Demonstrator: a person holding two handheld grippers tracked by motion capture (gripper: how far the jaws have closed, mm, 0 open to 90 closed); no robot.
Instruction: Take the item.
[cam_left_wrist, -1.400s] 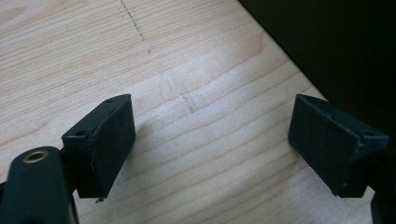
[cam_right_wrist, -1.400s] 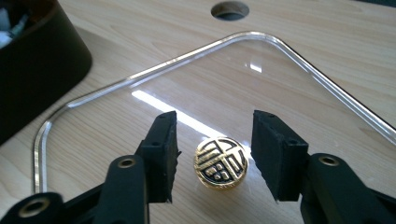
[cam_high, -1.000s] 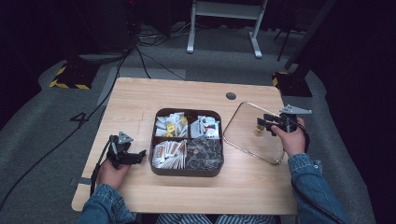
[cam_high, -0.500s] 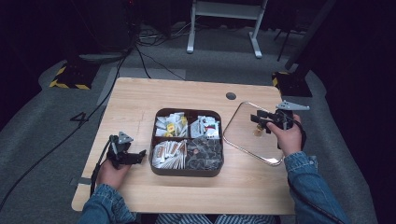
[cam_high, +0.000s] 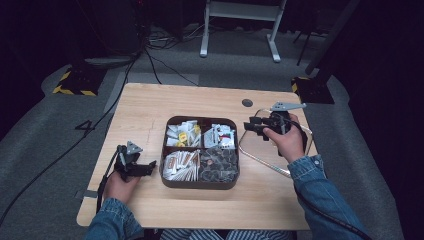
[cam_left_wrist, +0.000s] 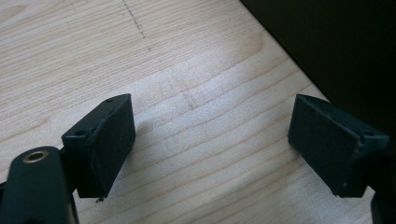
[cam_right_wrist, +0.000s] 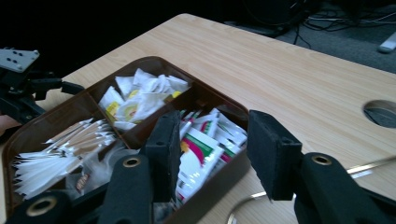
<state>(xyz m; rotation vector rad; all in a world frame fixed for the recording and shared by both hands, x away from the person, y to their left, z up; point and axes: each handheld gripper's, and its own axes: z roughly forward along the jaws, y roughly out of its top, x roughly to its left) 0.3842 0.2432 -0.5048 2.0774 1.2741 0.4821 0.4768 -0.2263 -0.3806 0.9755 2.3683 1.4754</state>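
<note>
We count one brown tray (cam_high: 200, 183) with four compartments, centre of the wooden table (cam_high: 150, 107). Back left: white and yellow sachets (cam_high: 183, 134). Back right: white packets with red and green print (cam_high: 220, 135). Front left: long paper sticks (cam_high: 180, 165). Front right: dark packets (cam_high: 218, 164). One wire frame (cam_high: 260, 155) lies flat on the table right of the tray, and one round hole (cam_high: 247, 102) sits in the tabletop behind it.

Two grippers, two hands, denim sleeves on both forearms. Left gripper (cam_high: 150, 167) held low at the tray's left side, pointing toward its wall; in the left gripper view its jaws are spread wide over bare wood, nothing between them, the dark tray wall beside the right jaw. Right hand (cam_high: 286, 141) lifted over the wire frame, right gripper (cam_high: 248, 126) aimed left at the tray's right rim. In the right gripper view its jaws are parted and empty, with the red and green packets just past the left jaw and the tray rim below.
</note>
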